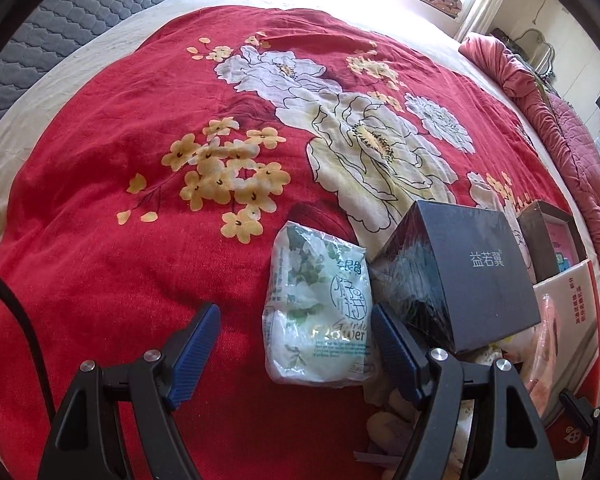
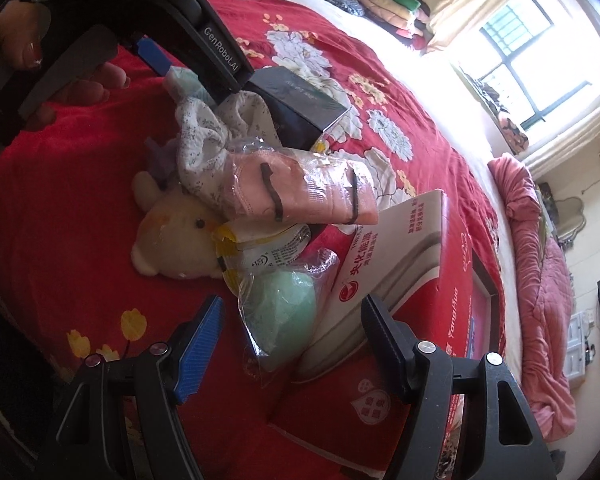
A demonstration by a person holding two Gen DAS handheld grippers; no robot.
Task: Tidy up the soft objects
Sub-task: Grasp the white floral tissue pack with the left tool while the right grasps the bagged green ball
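Left gripper [image 1: 296, 352] hangs wide over the tissue pack [image 1: 320, 312] lying on the red bedspread [image 1: 120, 240], ready to drop and pinch, while the right gripper [image 2: 292, 344] gapes around the bagged green sponge [image 2: 280, 308], needing only to squeeze.

Red floral bedspread [image 1: 140, 240] carries tissue pack [image 1: 320, 312], black box [image 1: 460, 276], plush toy [image 2: 176, 240].

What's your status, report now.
Both tools open: left tool straddling tissue pack, right tool at bagged green sponge. Black box crowds the pack.
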